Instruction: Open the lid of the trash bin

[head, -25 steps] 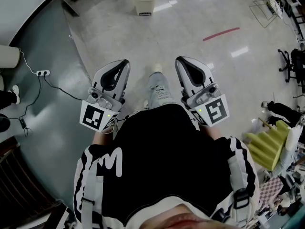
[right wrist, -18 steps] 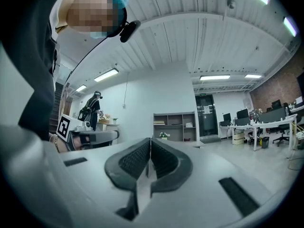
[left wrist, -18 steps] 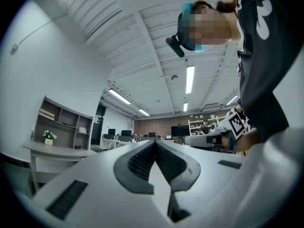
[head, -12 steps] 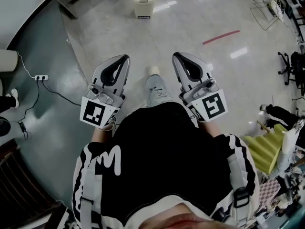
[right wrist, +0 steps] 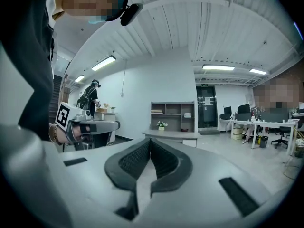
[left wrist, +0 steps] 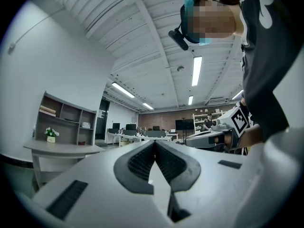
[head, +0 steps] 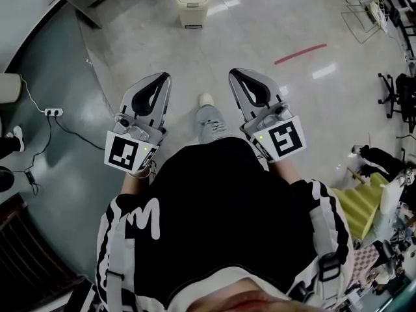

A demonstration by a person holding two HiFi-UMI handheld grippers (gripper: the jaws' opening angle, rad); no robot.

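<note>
We carry our grey-and-white left gripper (head: pixel 164 77) and its matching right gripper (head: pixel 232 73) side by side in front of our waist, both pointing forward. On each, the jaws meet tip to tip and there is nothing between them. The small cream plastic trash bin (head: pixel 194 2) stands upright on the pale glossy floor (head: pixel 260 38). It is well ahead of both grippers, near that floor's edge with the darker grey floor strip (head: pixel 58 77), and its lid is down.
</note>
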